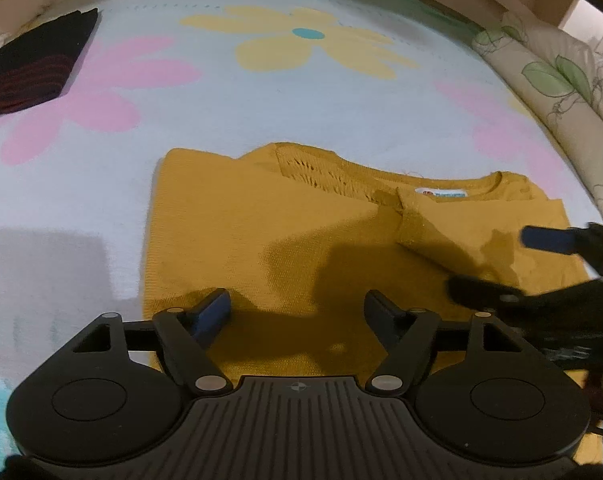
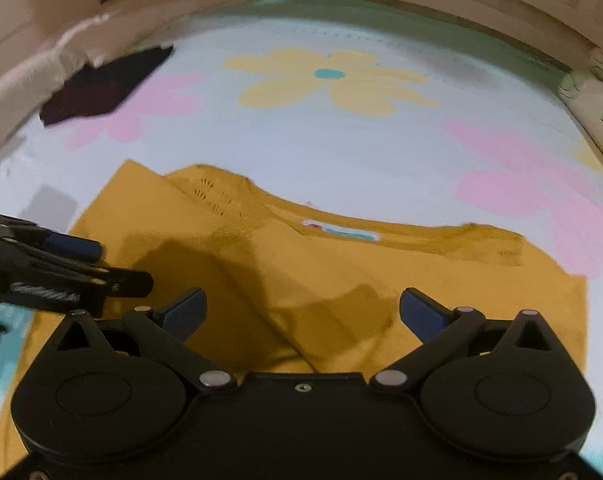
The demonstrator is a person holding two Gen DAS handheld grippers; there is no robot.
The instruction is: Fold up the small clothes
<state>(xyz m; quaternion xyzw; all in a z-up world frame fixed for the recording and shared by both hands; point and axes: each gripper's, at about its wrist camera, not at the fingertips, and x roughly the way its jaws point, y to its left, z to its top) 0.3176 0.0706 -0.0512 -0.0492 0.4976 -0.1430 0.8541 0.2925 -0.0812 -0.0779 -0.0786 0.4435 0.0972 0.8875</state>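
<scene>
1. Mustard-yellow knit is the material here: a small sweater [image 1: 301, 240] lies flat on a pale blue bedsheet [image 1: 261, 112] printed with big flowers. It is already partly folded, with one side and its sleeve laid over the body.
2. I take the white neck label [image 1: 445, 194] of the sweater as the landmark. The collar curves around this label. Left of the label, in the left wrist view, there is a patch of open lace knitting. Below the label a folded sleeve edge crosses the body at a slant.
3. The left gripper [image 1: 297, 312] hovers over the hem side of the sweater, below and left of the label. Its jaws stand wide apart, and no cloth is between them.
4. The right gripper [image 2: 303, 312] is also over the lower body, below the label. Its jaws are wide and hold nothing.
5. Far from the label, toward the upper left corner of the sheet, a dark garment [image 1: 33, 68] with red stripes lies apart.
6. My judgement on handling: the knit looks soft, light and limp, so it will sag and stretch if it is lifted at one point only. The lace part can catch on a finger.
7. It seems better to pinch the hem at its two lower corners, taking all the layers together, and carry them toward the label.
</scene>
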